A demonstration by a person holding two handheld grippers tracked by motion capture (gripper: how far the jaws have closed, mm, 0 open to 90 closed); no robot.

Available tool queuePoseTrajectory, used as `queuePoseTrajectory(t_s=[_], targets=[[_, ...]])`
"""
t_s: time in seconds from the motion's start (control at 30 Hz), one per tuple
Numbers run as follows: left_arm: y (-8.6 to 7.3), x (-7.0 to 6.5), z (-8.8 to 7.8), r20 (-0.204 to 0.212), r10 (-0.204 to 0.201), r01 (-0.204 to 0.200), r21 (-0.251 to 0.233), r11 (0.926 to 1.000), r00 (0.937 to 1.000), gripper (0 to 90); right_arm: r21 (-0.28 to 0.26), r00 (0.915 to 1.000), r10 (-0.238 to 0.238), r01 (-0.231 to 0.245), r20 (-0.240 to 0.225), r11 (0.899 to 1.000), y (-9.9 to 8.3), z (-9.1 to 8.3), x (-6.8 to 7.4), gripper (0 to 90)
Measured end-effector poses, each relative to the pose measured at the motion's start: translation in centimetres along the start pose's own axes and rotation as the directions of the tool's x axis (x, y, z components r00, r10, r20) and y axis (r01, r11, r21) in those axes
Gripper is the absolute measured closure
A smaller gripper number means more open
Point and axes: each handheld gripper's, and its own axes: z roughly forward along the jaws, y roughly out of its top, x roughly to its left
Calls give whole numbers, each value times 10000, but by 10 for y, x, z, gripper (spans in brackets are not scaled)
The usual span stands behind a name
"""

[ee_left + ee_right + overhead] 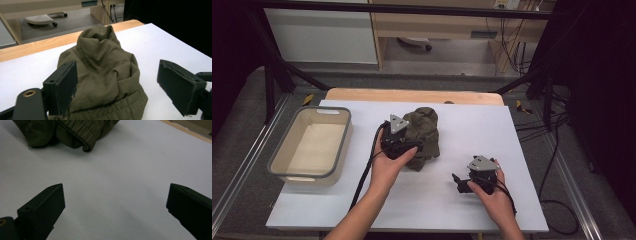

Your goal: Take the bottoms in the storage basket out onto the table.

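High view: olive hat (422, 137) mid-table on the white sheet (492, 135); bin (310, 145) at left; my left gripper (399, 142) against the hat.

Left gripper view: jaws spread, hat (105, 75) between them, one pad (65, 87) at the fabric, not clamped.

Right gripper view: jaws wide apart over the bare sheet (120, 182), grasping nothing; hat brim (82, 132) beyond.

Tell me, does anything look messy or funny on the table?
Yes: the olive-green hat sits crumpled in a lump on the white table, its crown caved in and brim folded under. The bin sits straight.
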Motion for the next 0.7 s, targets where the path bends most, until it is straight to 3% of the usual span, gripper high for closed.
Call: queuePoseTrajectory(t_s=[0.2, 0.7], targets=[[1, 8, -6, -114, -15, 15, 7, 10000, 9999, 147, -227, 9997, 133, -129, 184, 9997, 1, -4, -4, 26], [-7, 26, -19, -369, -214, 222, 210, 9995, 9991, 102, -28, 9998, 20, -19, 192, 10000, 1, -3, -3, 24]])
